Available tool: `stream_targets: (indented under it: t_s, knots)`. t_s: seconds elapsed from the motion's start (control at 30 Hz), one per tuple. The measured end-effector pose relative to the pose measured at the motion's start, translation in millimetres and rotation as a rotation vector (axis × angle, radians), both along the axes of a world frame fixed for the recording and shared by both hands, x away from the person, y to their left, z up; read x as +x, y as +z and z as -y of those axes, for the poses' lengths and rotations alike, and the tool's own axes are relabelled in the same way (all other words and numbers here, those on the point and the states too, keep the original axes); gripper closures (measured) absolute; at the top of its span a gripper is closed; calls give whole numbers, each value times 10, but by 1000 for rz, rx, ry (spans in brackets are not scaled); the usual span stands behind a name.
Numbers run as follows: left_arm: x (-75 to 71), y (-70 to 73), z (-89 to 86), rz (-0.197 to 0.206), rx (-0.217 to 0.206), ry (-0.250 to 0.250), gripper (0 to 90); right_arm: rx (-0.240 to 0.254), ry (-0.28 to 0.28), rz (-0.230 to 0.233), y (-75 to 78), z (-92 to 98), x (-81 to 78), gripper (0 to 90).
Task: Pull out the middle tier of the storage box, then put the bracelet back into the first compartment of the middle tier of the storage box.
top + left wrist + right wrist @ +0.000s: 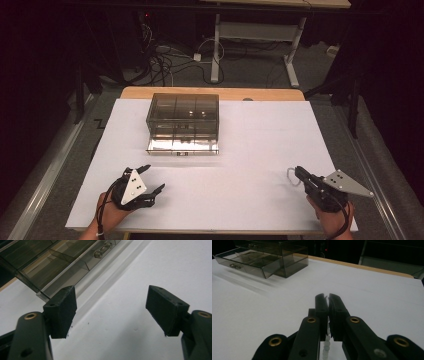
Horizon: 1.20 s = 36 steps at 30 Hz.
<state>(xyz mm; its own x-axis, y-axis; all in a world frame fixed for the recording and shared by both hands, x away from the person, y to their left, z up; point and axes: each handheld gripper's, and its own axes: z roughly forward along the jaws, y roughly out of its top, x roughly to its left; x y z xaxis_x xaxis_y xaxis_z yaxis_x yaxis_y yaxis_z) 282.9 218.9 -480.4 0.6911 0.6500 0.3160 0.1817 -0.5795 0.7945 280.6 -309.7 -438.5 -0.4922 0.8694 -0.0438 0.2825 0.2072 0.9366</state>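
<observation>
A smoky clear drawer box (pixel 183 112) stands at the back of the white tabletop (pixel 240 145), its bottom drawer (pixel 182 146) pulled out toward me. My left gripper (pixel 156 177) rests at the front left, open, with nothing between its pads (pixel 61 311); in the left gripper view the drawer (pixel 62 265) and its handle (pixel 102 251) lie ahead. At the front right, my right gripper (pixel 297 171) is shut on a white bead string (pixel 290 176), whose loop sticks out past the tips. In the right gripper view the beads (pixel 326 346) hang between the closed jaws.
The wooden table edge (pixel 210 93) shows behind the white sheet. Beyond it are floor cables (pixel 160 65) and the legs of another desk (pixel 216 50). A wide stretch of bare white surface lies between the two grippers and the drawer box (pixel 274 255).
</observation>
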Motion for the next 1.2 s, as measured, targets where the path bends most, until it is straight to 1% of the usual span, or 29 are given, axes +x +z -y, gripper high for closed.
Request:
stream_targets:
  t_s: [0.07,0.1,0.13,0.27,0.5,0.57,0.63,0.83,0.93,1.07,1.2]
  knots:
    - [-2,-2,-8,4,0,-1,247,1,6,1,4,-14,17,876]
    - [0,-5,-18,2,-9,0,247,-1,11,5,11,-19,30,876]
    - [5,-10,-30,-7,-17,2,247,5,10,7,25,-24,41,876]
    - [0,-38,-64,-24,-17,16,246,11,10,24,71,-51,94,876]
    - [-62,-32,-126,-11,-17,43,246,15,23,62,103,-124,147,876]
    - [-56,-26,-135,-10,-25,54,230,14,29,61,103,-133,151,875]
    - [-55,-19,-136,-10,-30,54,230,13,28,59,95,-137,149,875]
    - [-59,-29,-107,-8,-9,47,230,10,39,63,88,-142,136,874]
    - [-52,-27,-110,-10,-12,53,230,7,42,70,97,-152,133,874]
    - [-48,-16,-115,-6,-20,54,229,2,54,68,97,-175,153,874]
    - [-48,-47,-127,-14,-5,53,229,-7,62,71,100,-217,181,874]
